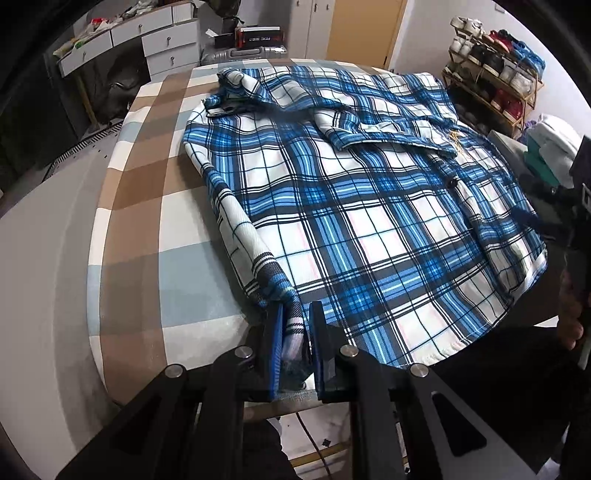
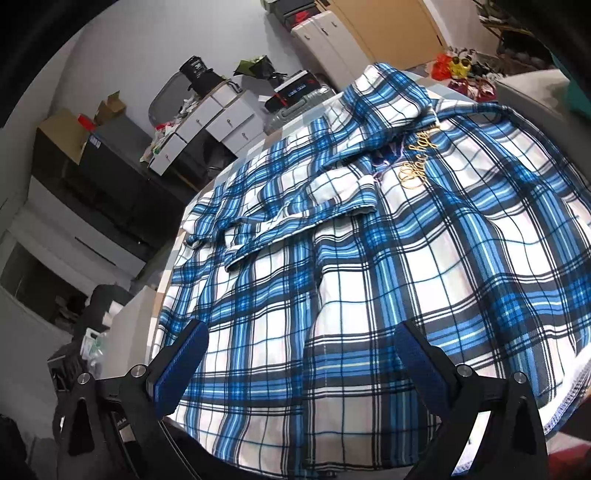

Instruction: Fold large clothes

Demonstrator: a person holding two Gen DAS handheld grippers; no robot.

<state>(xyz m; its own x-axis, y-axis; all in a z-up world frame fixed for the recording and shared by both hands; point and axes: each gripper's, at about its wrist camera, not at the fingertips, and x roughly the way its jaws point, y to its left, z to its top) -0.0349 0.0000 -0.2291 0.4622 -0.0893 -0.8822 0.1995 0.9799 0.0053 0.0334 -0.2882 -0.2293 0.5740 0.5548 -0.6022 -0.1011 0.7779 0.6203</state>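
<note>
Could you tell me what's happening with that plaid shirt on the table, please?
A person with a gripper in each hand is folding the blue plaid shirt on the checked tablecloth. The left gripper is shut on the shirt's near folded corner. The right gripper is open over the hem, gripping nothing yet.

The worktop [image 1: 140, 206] is covered with a cloth of brown, pale blue and cream checks. Behind it a white drawer unit [image 1: 162, 40] stands cluttered with loose items, and a silver hard-shell suitcase [image 1: 243, 55] carries a dark box. A wooden door [image 1: 365, 29] sits in the white far wall. To the right, a wooden shoe rack [image 1: 495, 85] is crowded with pairs. Dark cabinets [image 2: 99, 173] and a cardboard box [image 2: 59, 129] line the left side. Lighting is even.
</note>
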